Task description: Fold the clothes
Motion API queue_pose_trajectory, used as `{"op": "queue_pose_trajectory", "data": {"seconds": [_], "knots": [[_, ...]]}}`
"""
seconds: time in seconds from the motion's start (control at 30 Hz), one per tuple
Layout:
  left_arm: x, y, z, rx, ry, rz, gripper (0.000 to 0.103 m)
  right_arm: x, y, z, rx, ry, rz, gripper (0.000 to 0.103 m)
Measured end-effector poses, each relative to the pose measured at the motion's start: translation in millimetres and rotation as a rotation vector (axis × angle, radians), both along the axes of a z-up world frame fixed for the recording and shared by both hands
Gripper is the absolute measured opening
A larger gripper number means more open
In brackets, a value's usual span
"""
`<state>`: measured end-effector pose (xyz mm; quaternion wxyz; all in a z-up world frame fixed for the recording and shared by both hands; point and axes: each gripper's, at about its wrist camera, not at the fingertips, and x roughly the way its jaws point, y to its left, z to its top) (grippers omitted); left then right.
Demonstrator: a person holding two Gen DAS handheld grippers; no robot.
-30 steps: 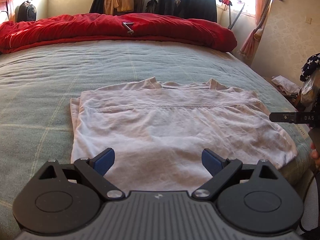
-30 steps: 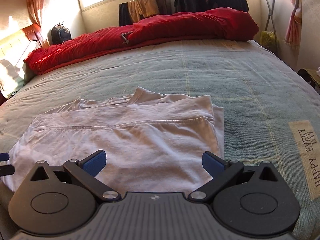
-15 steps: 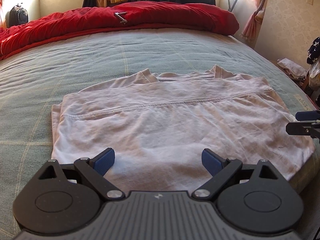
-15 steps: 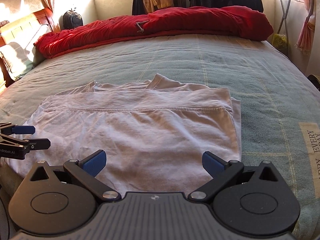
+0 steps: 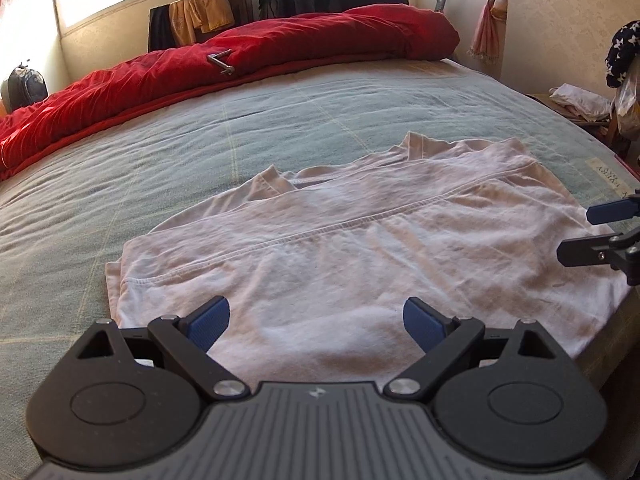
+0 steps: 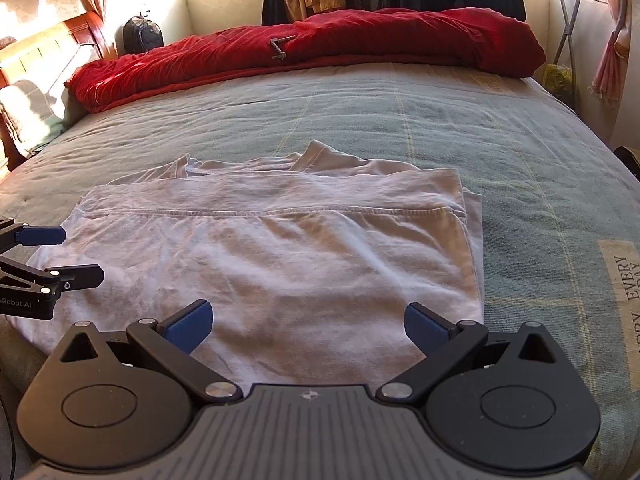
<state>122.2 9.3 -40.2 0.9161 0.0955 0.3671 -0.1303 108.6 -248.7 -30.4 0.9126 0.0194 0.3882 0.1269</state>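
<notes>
A white T-shirt (image 5: 360, 264) lies flat on the bed, partly folded, its hem seam running across the top layer and the collar at the far edge. My left gripper (image 5: 316, 322) hangs open over the shirt's near left part, nothing between its blue pads. In the right wrist view the same shirt (image 6: 288, 252) fills the middle, and my right gripper (image 6: 308, 322) is open above its near edge. The right gripper's fingers (image 5: 608, 232) show at the right rim of the left wrist view, and the left gripper's fingers (image 6: 44, 256) at the left rim of the right wrist view.
The bed has a grey-green cover (image 5: 200, 152) with a printed label (image 6: 624, 276) near its right edge. A red duvet (image 5: 240, 68) is heaped at the far side with a metal tool (image 5: 220, 62) on it. Clothes hang at the window; a nightstand pile (image 5: 576, 100) sits right.
Both grippers have moved in toward the shirt and lower over it, still open. Each now sees the other's fingers closer at its rim. The shirt has not moved.
</notes>
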Motion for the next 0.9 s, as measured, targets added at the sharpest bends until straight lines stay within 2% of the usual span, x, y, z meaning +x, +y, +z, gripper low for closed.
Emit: {"op": "queue_pose_trajectory", "data": {"seconds": [0.33,0.5,0.9], "knots": [[-2,-26,-12,-0.012,0.056,-0.069,0.094,-4,-8,1,0.013,0.000,-0.015,0.103],[5,-20,-20,-0.029,0.082,-0.054,0.094,0,-10,-2,0.017,0.008,-0.021,0.103],[18,-14,-24,-0.082,0.081,-0.055,0.094,15,-2,-10,-0.003,0.038,-0.014,0.103]]}}
